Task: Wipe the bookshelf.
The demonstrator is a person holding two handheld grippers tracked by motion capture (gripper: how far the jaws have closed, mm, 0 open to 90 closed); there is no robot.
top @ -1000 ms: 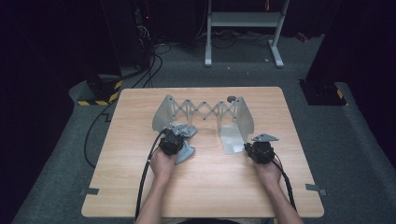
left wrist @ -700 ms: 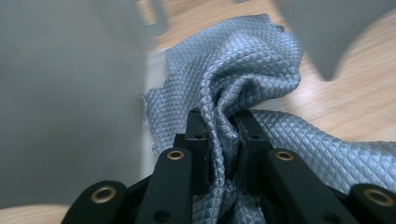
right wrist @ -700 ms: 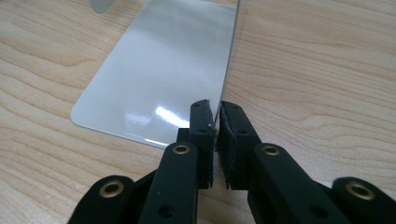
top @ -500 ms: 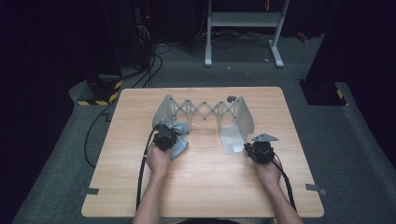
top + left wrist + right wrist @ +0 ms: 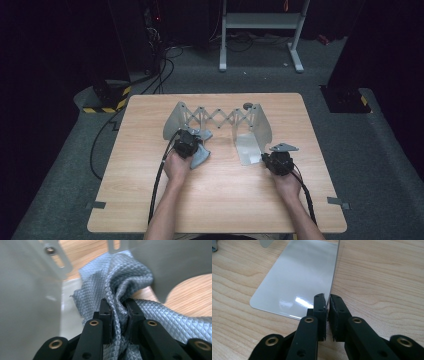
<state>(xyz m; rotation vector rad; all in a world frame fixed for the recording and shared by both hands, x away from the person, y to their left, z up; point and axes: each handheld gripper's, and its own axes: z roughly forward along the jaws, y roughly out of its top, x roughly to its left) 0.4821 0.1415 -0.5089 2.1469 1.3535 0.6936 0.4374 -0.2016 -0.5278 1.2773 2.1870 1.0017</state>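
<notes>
**Cloth pinched at the rack's left plate, right gripper clamped on the right plate**

In the high view a metal rack [image 5: 220, 122] stands in the upper middle of the table [image 5: 150, 200]: two upright end plates joined by a scissor lattice, with a small dark knob [image 5: 247, 105] just above its upper right corner.

The left gripper [image 5: 186, 145] sits left of centre, right at the foot of the rack's left plate. Its jaws are drawn narrow and pinch a bunched fold of grey cloth [image 5: 200, 155], which spills out to the lower right of the gripper onto the wood. In the left gripper view the cloth [image 5: 120, 290] has a quilted diamond weave and is squeezed between the two black pads, rising from them toward the middle of the frame; the left plate fills the left side of that view and another plate edge curves across the upper right.

The right gripper [image 5: 277, 162] is right of centre, at the lower end of the rack's right plate [image 5: 248, 147]. In the right gripper view its jaws are nearly together, gripping the thin near edge of that shiny plate [image 5: 299, 280], which runs from the pads toward the top of the frame.
</notes>
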